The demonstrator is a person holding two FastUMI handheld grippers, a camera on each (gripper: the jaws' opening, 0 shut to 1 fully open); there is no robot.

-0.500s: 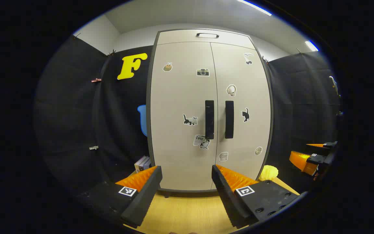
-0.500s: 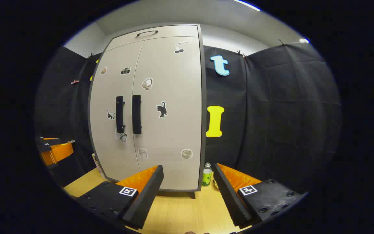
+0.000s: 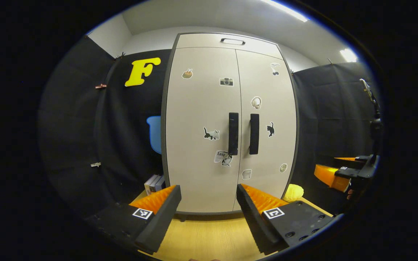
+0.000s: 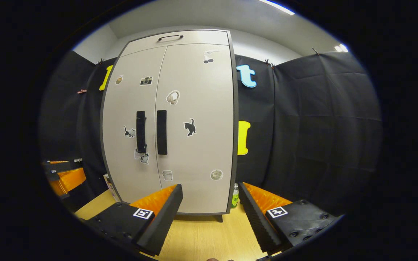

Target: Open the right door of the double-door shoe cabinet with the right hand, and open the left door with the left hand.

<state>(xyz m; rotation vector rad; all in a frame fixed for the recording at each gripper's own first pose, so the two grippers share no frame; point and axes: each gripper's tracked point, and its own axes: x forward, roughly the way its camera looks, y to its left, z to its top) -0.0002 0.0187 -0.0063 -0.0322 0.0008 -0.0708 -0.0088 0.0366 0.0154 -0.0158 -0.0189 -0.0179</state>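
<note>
Tall beige double-door shoe cabinet (image 3: 230, 127) stands closed on the wooden surface (image 3: 209, 235), rigid light panels likely swinging easily; left claw (image 3: 209, 217), then right claw (image 4: 210, 217), both released, should hook black vertical bar handles (image 3: 233, 133).

books (image 3: 153, 183): half hidden behind shoe cabinet (image 3: 201, 145) | bottle (image 4: 234, 195): partly hidden by cabinet edge | stickers: too small

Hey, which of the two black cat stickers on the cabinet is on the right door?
The standing black cat sticker, just right of the right door handle. The other cat sticker is crouching, on the left door, left of its handle.
</note>
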